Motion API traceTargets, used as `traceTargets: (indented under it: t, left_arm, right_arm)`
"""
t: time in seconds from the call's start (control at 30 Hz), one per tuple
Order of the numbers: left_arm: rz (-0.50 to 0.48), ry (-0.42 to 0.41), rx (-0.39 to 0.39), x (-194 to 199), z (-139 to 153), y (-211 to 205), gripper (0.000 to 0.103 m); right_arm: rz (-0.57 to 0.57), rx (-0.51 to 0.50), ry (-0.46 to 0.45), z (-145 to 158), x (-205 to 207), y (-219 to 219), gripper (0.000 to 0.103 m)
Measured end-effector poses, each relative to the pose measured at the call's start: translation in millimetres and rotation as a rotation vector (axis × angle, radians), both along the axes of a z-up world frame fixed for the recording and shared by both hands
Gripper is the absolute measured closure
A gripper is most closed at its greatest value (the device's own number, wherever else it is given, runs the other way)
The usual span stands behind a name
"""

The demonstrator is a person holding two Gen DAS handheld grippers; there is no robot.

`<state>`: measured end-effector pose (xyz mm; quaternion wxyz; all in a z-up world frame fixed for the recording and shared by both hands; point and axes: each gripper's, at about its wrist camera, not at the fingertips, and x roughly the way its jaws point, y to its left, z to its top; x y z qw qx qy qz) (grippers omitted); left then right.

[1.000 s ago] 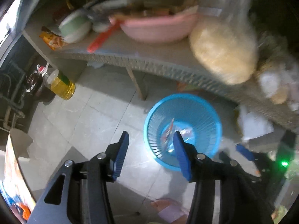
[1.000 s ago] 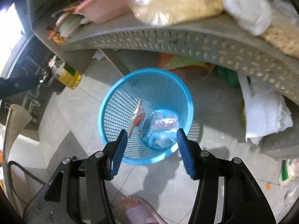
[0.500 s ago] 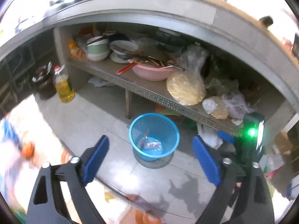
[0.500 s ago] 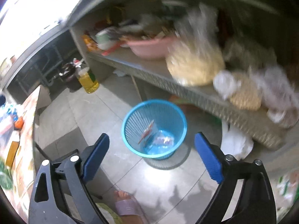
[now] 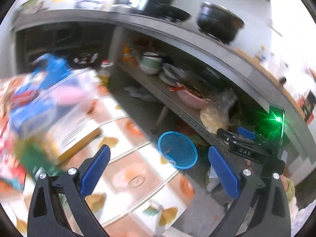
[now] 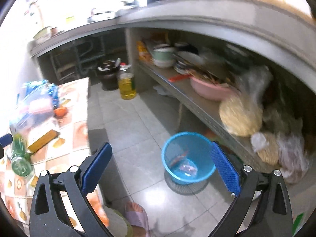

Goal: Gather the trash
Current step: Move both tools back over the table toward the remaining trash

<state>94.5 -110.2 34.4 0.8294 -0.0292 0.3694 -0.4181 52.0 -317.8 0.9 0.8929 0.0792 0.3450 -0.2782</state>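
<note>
My left gripper (image 5: 159, 165) hangs with its jaws spread wide and nothing between them; its blue pads (image 5: 222, 170) frame a patterned tablecloth (image 5: 136, 179) below. My right gripper (image 6: 160, 165) is likewise spread and empty, tilted down over a grey tiled floor (image 6: 138, 130). The bin (image 6: 187, 157), a blue mesh basket, stands on the floor ahead of the right gripper, just inside its right pad, and holds trash (image 6: 185, 165): a clear crumpled wrapper and a reddish strip at the bottom. From the left gripper the bin (image 5: 177, 150) lies ahead between the pads, beyond the table edge. Past the bin, ahead and to the right, runs a low shelf (image 6: 199, 106) carrying a pink basin (image 6: 209, 89), stacked bowls (image 6: 164, 56) and a bagged pale mass (image 6: 240, 115). Ahead and left of the right gripper stands an oil bottle (image 6: 127, 86) beside a dark pot (image 6: 108, 75). A green bottle (image 6: 19, 158) and blurred packets lie on the table (image 6: 75, 126) to that gripper's left. A slippered foot (image 6: 138, 215) shows beneath it.
</note>
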Motion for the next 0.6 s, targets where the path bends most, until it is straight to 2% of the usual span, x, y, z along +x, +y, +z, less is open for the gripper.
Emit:
traceTargets:
  t: [0.13,0.23,0.37,0.47,0.6]
  left_arm:
    - [0.097,0.027,-0.038,-3.5,-12.6,53.4,0.006]
    - [0.178,0.007,-0.051,-5.6,-15.8,93.4,0.006]
    - [0.271,-0.028,-0.069,-3.6,-17.5,137.8,0.006]
    - [0.334,-0.056,-0.049,-1.6,-19.6,162.0,0.006]
    - [0.37,-0.053,-0.049,4.1,-25.2,185.3,0.006]
  right_arm:
    - [0.064,-0.063,0.048,-3.8,23.9,26.7,0.008]
    - [0.136,-0.079,0.056,-4.4,39.2,48.2,0.008]
    - [0.25,-0.024,0.006,-0.3,53.3,72.7,0.008]
    - [0.334,0.044,-0.035,1.4,65.5,86.2,0.008]
    - [0.405,0.107,-0.058,6.6,82.0,104.6,0.008]
